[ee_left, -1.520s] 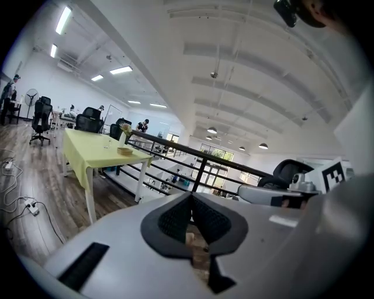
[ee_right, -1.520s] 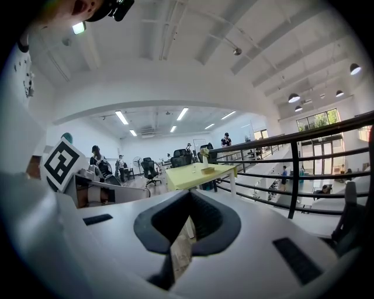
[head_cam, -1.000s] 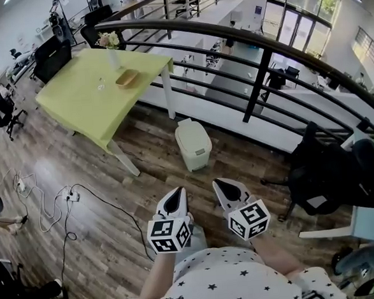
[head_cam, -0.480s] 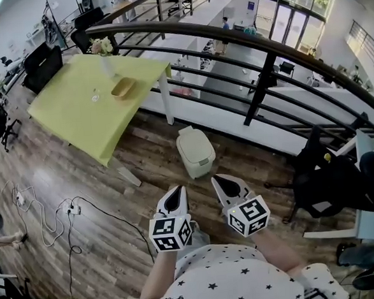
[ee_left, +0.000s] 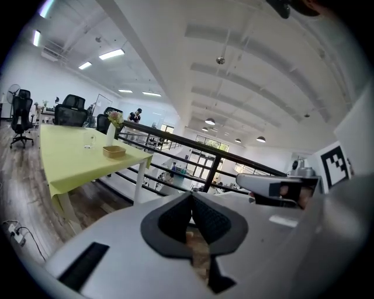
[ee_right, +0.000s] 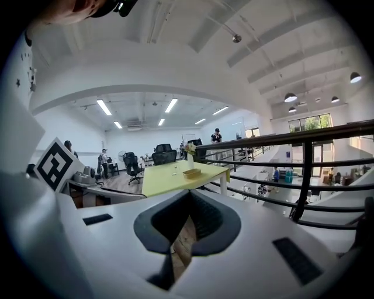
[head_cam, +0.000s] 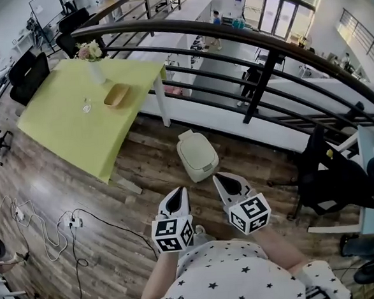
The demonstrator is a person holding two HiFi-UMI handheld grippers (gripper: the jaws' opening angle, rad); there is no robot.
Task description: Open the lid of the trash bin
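Note:
In the head view a pale green trash bin (head_cam: 197,156) stands on the wood floor by the railing base, its lid down. My left gripper (head_cam: 177,194) and right gripper (head_cam: 226,180) are held side by side just short of the bin, not touching it, and both point toward it. Each is shut with nothing between its fingers. The left gripper view shows my left gripper (ee_left: 191,197) with its pads meeting at the tip. My right gripper (ee_right: 188,197) looks the same in the right gripper view. The bin does not show in either gripper view.
A yellow-green table (head_cam: 70,122) with a flower vase (head_cam: 94,64), a wooden bowl (head_cam: 116,94) and a glass stands left of the bin. A black railing (head_cam: 256,45) runs behind it. A black office chair (head_cam: 332,174) is at right. Cables and a power strip (head_cam: 70,219) lie at left.
The head view has moved forward: the bin now lies nearer my grippers, and the table has slid left. Both grippers stay shut and side by side.

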